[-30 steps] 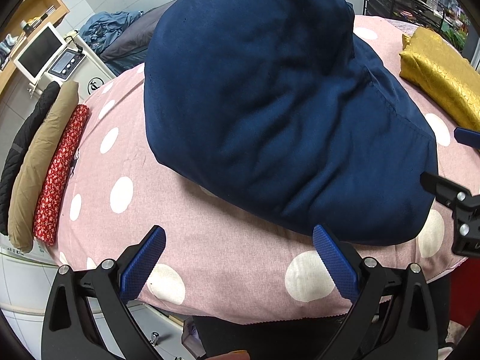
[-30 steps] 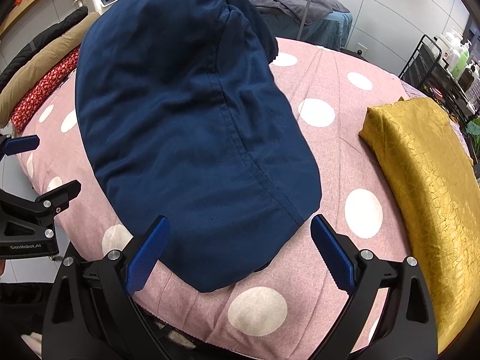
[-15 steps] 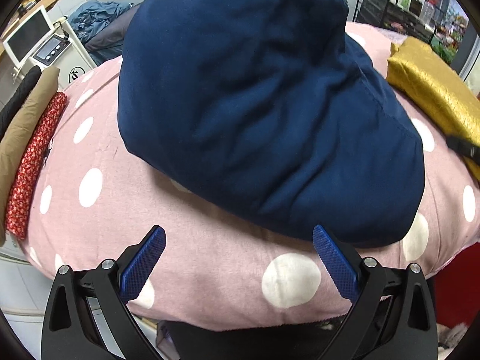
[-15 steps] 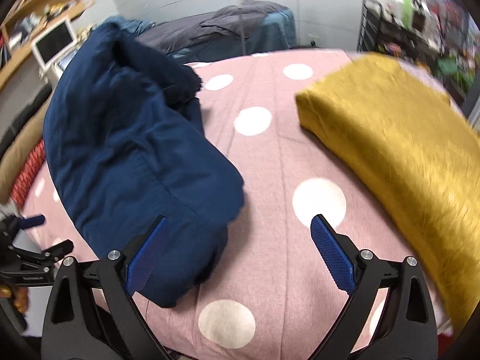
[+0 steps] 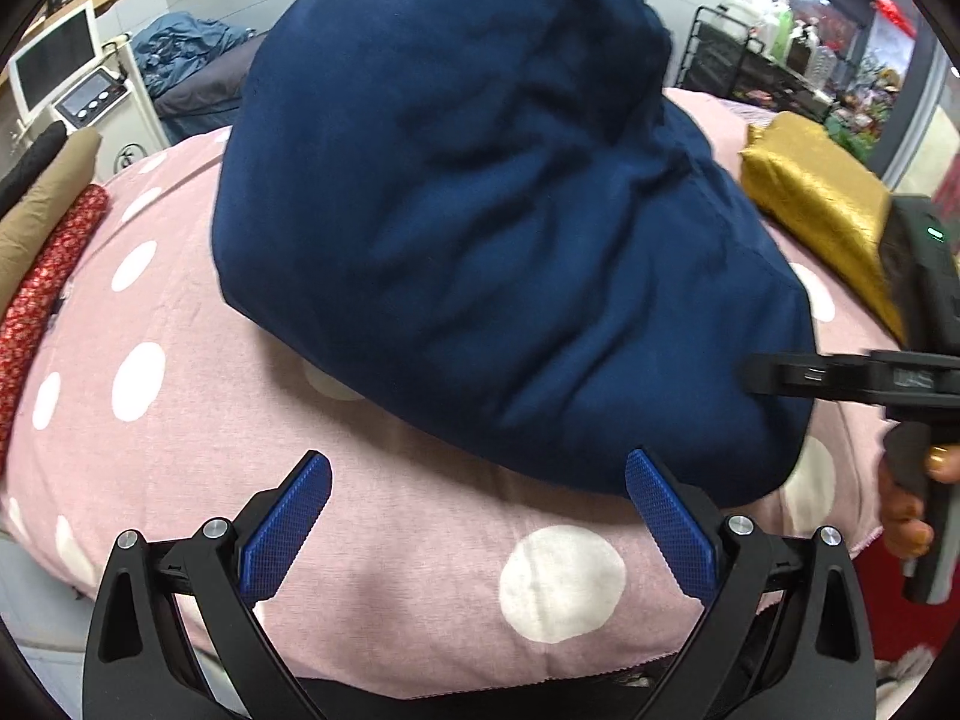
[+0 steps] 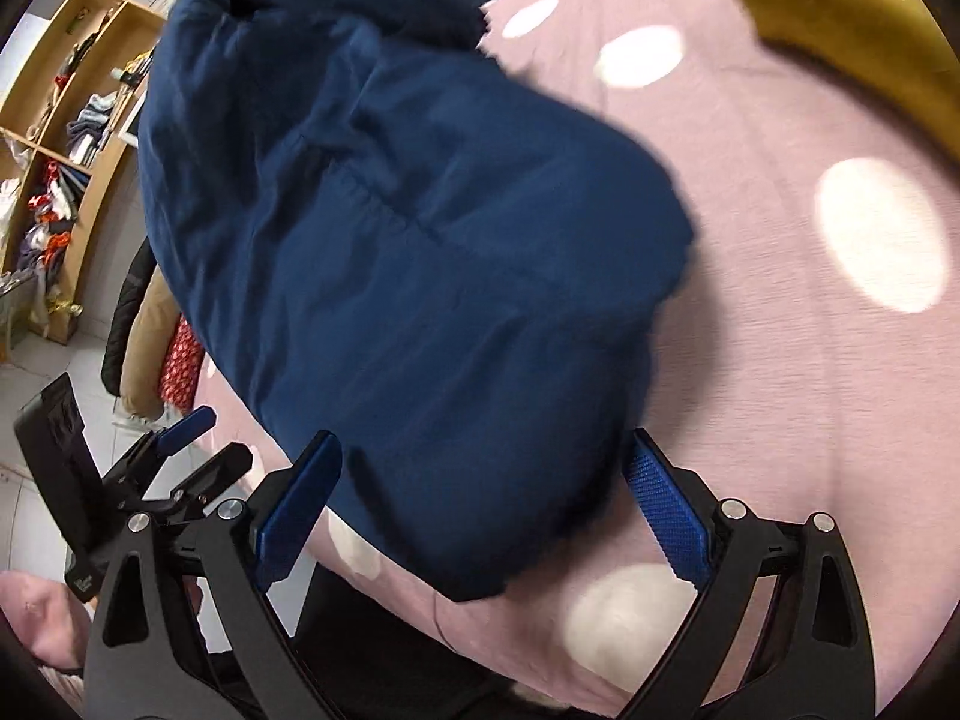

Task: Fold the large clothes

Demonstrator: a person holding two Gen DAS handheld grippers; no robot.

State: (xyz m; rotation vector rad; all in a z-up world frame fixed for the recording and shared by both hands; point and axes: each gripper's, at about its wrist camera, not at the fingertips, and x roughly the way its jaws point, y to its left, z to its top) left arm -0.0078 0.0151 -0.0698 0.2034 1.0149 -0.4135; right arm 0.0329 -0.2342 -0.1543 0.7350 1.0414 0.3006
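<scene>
Navy garment [image 5: 498,228] is heaped on the dotted pink cover [image 5: 384,528]; left gripper [image 5: 480,516] and right gripper [image 6: 480,498] are held agape, empty.

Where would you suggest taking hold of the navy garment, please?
Probably the near hem of the navy garment, from the table's front edge. It lies flat and thin there, while the far end is bunched. The right claw, open, already straddles that hem.
</scene>
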